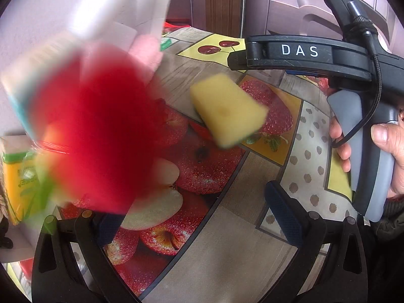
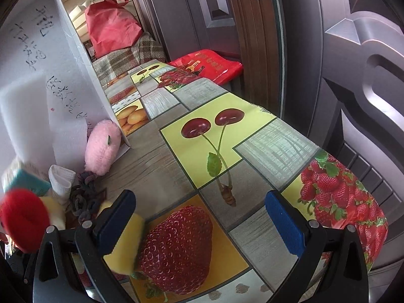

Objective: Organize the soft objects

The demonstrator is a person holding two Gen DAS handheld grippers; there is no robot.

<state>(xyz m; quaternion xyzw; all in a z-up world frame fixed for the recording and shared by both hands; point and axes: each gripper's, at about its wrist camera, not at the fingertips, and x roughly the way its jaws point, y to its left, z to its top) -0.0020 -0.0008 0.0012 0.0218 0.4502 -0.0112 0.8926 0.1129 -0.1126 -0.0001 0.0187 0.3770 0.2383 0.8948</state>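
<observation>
Mid-sort: left gripper (image 1: 194,217) fingers apart, blurred red plush (image 1: 101,139) left of frame, grip unclear. Right gripper (image 2: 199,224) spread wide, yellow sponge (image 2: 128,247) at lower-left finger. Next: close on sponge.

A blurred red soft object (image 1: 96,139) hides perhaps half the table.

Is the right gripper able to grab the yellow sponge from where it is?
Probably yes. The right gripper is open, and the yellow sponge lies on the table right beside its left finger, with nothing on top. It would need to shift left to straddle it.
</observation>
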